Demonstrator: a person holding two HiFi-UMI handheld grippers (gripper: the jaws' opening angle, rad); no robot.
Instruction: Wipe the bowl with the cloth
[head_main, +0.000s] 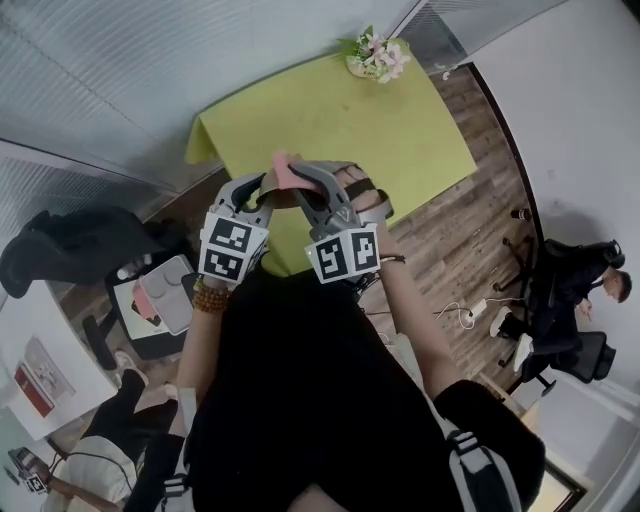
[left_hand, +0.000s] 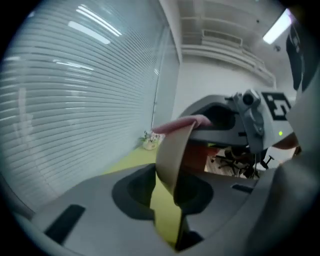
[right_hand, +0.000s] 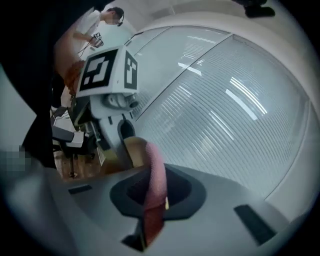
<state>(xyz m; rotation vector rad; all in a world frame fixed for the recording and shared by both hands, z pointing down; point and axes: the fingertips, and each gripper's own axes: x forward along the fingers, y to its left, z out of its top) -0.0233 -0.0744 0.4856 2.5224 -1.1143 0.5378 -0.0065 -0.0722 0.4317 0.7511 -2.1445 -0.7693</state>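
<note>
The left gripper (left_hand: 167, 210) has its fingers clamped on the wall of the tan bowl (left_hand: 172, 155), held on edge over the near side of the yellow-green surface (head_main: 330, 120). The right gripper (right_hand: 150, 215), just to its right, has its fingers closed tight on the pink cloth (right_hand: 154, 180), whose far end reaches the bowl's rim.

Slatted blinds (head_main: 120, 70) are lining the wall, a lime-green surface (head_main: 330, 130) is standing on wooden floor (head_main: 455, 235), flowers (head_main: 378, 57) sitting at its far edge.
</note>
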